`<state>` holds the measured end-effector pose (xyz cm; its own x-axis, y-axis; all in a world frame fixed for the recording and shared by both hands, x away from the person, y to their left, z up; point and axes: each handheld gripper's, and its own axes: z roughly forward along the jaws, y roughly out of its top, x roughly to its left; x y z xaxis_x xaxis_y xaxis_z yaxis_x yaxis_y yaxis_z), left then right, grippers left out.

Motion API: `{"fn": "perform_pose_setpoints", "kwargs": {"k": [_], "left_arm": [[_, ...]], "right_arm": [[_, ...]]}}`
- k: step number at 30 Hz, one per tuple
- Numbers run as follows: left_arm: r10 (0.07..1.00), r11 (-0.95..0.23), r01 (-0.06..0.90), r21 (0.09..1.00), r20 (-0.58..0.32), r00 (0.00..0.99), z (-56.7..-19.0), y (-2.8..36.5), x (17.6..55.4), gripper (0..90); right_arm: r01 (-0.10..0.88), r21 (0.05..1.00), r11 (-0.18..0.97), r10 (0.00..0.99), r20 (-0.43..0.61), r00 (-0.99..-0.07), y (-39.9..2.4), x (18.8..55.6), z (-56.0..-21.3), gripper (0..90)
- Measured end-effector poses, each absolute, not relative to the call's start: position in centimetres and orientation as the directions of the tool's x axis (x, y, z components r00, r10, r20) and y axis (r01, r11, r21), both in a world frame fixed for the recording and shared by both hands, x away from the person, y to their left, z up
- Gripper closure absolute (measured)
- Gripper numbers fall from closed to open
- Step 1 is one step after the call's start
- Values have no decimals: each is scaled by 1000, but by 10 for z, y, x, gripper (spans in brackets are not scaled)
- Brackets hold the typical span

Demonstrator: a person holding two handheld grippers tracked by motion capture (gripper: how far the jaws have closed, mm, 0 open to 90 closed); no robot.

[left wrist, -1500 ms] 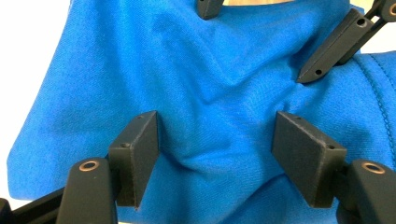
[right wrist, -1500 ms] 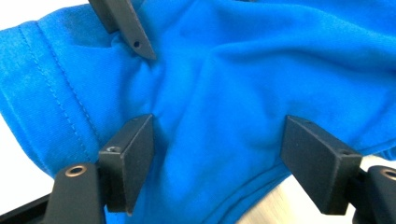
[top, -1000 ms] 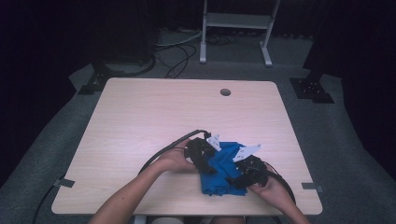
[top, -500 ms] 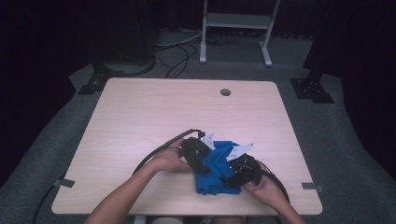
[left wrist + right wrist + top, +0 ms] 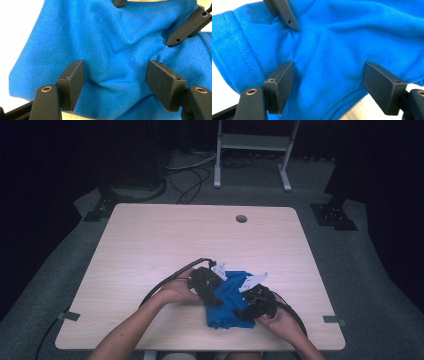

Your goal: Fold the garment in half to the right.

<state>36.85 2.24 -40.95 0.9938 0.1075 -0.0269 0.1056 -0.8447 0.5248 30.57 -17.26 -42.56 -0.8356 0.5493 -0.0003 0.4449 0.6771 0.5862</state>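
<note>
In the lower middle of the high view, the left tool (image 5: 216, 292) and the right tool (image 5: 248, 306) meet over a crumpled bright blue knit cloth (image 5: 227, 307) lying near the front edge of the pale wooden desk (image 5: 165, 240). In the left gripper view the left tool (image 5: 115, 85) stands wide apart, released, its pads resting against the cloth (image 5: 120, 50) spread between and beyond them. The right tool (image 5: 328, 87) is likewise spread and unclenched, with a stitched hem (image 5: 239, 50) at the left. Whether either pinches a fold is hard to make out; the cloth's edges run out of both gripper views.
</note>
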Motion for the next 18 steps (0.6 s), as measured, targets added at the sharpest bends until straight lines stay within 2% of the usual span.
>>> {"fn": "perform_pose_setpoints", "kwargs": {"k": [12, 18], "left_arm": [[126, -824, 122, 554, -30, 992, -397, 27, 368, 244], [158, -804, 146, 576, -30, 987, -390, 34, 370, 215]], "right_arm": [[445, 597, 668, 554, 1, -833, -179, 304, -419, 135], [435, 614, 658, 550, 2, -835, -183, 303, -408, 123]]}}
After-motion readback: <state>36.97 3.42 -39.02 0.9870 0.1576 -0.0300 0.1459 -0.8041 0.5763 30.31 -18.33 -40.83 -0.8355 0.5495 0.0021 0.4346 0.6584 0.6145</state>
